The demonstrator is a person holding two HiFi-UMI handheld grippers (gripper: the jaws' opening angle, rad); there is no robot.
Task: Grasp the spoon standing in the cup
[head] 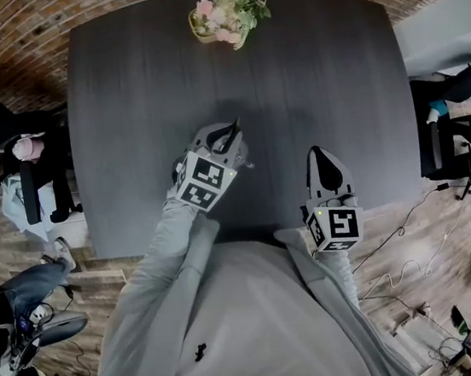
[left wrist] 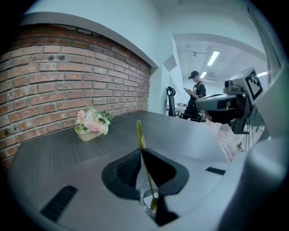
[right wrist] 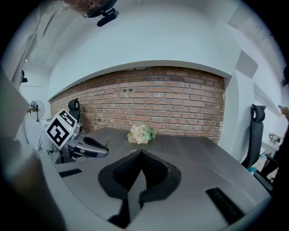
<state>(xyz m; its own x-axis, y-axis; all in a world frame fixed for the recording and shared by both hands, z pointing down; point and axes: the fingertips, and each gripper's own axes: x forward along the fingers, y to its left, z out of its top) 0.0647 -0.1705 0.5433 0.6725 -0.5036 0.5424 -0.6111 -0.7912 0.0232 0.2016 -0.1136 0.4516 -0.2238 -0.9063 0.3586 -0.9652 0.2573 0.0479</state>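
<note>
A thin gold spoon (left wrist: 140, 135) stands upright in a small clear glass cup (left wrist: 147, 199) on the dark grey table (head: 146, 100). My left gripper (left wrist: 141, 152) is shut on the spoon's handle, a little above the cup's rim. In the head view the left gripper (head: 230, 134) covers the cup and spoon near the table's middle. My right gripper (head: 322, 159) hovers near the table's front edge, to the right of the left one. Its jaws meet at the tips in the right gripper view (right wrist: 141, 153), with nothing between them. That view also shows the left gripper (right wrist: 86, 150) off to the left.
A small basket of pink and white flowers (head: 225, 15) sits at the table's far edge, in front of a brick wall (left wrist: 67, 85). Office chairs (head: 458, 145) stand at both sides. A person (left wrist: 195, 92) stands far off past the table.
</note>
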